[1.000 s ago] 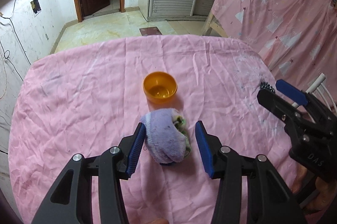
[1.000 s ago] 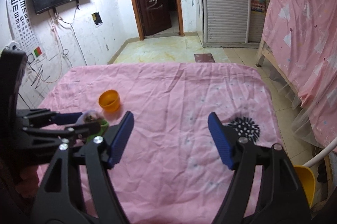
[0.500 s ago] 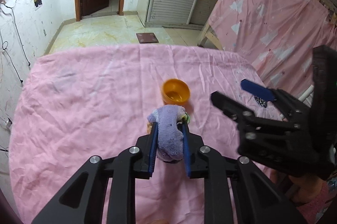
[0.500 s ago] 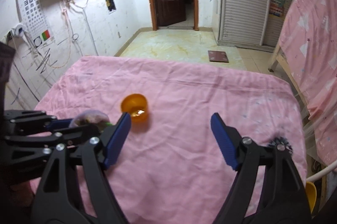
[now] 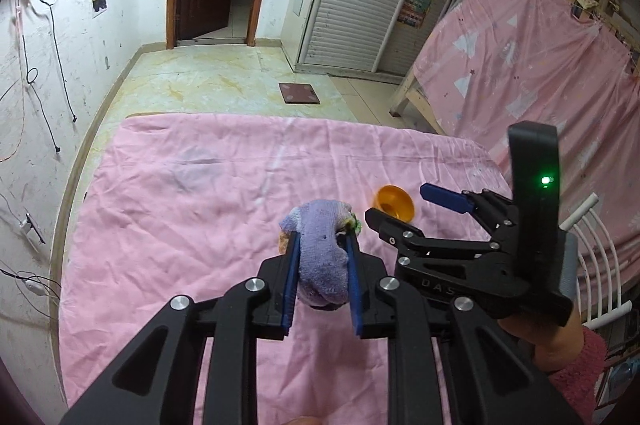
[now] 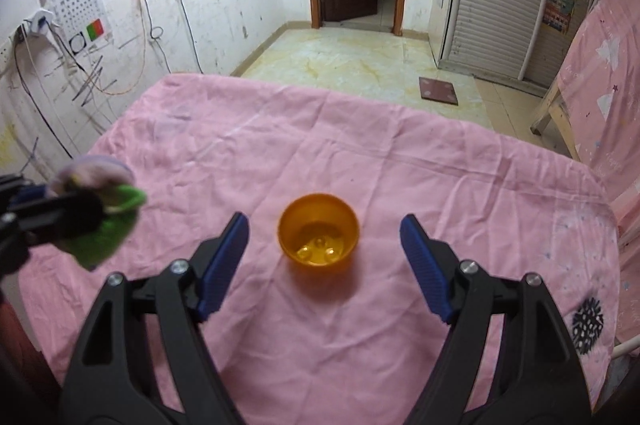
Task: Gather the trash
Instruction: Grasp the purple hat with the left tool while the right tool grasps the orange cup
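cup [image 6: 318, 236] on tablecloth [image 6: 360, 153], between right gripper [image 6: 323, 259] fingers [image 6: 223, 261]

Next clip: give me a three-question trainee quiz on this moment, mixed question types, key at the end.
1. True or false: the left gripper is shut on the sock.
2. The right gripper's jaws are: A) open, B) shut on the cup, C) shut on nothing.
3. Fill in: the cup stands upright on the pink ____.

Key: 1 true; 2 A; 3 cloth.
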### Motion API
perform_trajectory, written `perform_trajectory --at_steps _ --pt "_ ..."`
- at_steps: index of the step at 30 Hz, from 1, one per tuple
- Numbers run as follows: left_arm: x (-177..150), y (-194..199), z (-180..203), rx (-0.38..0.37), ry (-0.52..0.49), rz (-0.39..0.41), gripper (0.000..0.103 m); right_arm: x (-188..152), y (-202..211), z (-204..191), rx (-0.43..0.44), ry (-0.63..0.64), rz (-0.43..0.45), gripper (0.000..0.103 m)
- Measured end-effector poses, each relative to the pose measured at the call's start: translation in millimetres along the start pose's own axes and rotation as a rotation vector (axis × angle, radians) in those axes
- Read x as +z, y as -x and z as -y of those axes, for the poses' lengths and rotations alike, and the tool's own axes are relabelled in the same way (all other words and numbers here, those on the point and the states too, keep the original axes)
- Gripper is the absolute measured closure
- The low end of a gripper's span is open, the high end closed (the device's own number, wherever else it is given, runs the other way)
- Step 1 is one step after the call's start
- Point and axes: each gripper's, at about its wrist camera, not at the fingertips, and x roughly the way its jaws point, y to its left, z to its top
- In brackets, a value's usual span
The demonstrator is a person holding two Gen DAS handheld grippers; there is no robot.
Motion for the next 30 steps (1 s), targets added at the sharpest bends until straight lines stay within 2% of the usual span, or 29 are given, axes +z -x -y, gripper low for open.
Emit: perform_trajectory --at_steps 5,8,10,18,30 --pt "0 -1 -5 0.004 0.013 0.002 0.089 -1 -8 -2 0.001 0.005 -0.023 0.032" --pt "-1 -1 -7 0.009 0.015 0.001 0.089 0 -12 -1 -0.001 -0.001 -0.032 0.055" --pt "-2 -1 -6 0.014 0.015 0.001 0.089 0 -12 1 0.0 -0.011 -0.027 0.063" --pt "-2 6 10 0.035 -0.001 0.011 0.089 -4 17 16 0.011 -0.057 0.053 0.063" --pt "-4 14 89 0.017 -0.12 0.039 0.089 -42 96 75 -0.02 -0.167 0.192 0.063"
